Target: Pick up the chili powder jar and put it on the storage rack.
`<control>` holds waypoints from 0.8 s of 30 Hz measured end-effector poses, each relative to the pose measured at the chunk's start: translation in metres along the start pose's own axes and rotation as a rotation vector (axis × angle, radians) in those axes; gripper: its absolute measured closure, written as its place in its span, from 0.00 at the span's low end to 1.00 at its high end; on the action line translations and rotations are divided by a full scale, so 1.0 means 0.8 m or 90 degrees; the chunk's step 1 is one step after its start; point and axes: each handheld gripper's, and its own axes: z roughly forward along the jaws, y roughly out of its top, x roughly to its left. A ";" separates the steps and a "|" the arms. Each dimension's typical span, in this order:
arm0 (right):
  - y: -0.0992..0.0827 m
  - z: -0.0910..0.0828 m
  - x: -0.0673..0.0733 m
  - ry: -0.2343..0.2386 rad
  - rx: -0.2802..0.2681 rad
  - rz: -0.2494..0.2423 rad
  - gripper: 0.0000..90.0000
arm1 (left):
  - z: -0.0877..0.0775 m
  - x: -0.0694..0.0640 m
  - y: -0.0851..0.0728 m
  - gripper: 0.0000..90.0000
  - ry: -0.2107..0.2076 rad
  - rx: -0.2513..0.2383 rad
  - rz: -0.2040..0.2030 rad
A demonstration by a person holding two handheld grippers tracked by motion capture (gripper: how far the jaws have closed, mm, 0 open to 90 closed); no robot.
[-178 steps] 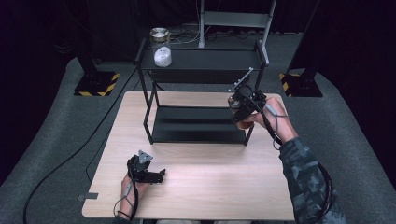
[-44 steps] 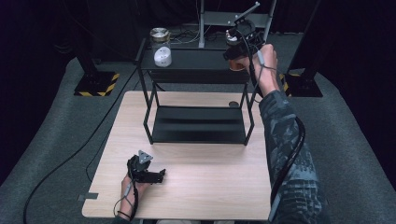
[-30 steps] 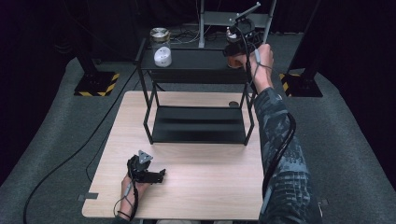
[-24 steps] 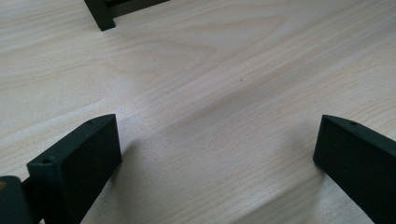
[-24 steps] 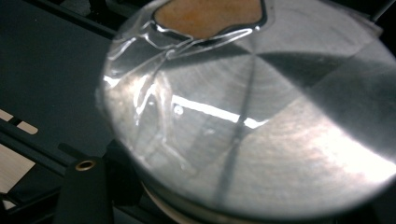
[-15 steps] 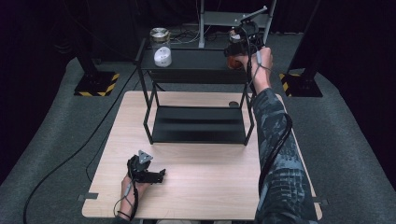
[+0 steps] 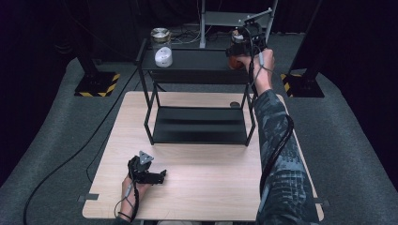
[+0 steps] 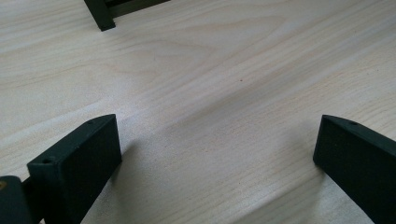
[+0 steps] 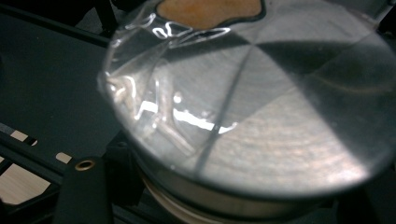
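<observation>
My right gripper is raised to the far right end of the black rack's top shelf. It is shut on a jar with a shiny metal lid and an orange-brown body. In the right gripper view the lid, with clear film crinkled over it, sits between the jaws just above the dark shelf. My left gripper lies on the wooden table near its front left. Its jaws stand wide apart over bare wood.
A second metal-lidded jar and a white round container stand at the top shelf's left end. The rack's lower shelf is bare. A small dark disc lies on the table behind the rack.
My right gripper has risen from beside the rack's right front post to the top shelf's right end. Over the last second it barely shifted. The left gripper stayed put.
</observation>
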 end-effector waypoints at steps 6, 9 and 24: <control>0.002 -0.001 0.002 -0.004 0.004 -0.002 0.33 | 0.000 0.000 0.000 0.00 0.000 0.000 0.000; 0.005 -0.001 0.000 0.001 0.016 -0.010 0.29 | 0.000 0.000 0.000 0.00 0.000 0.000 0.000; 0.003 -0.027 -0.007 0.043 0.093 -0.029 0.00 | 0.000 0.000 0.000 0.00 0.001 0.001 0.001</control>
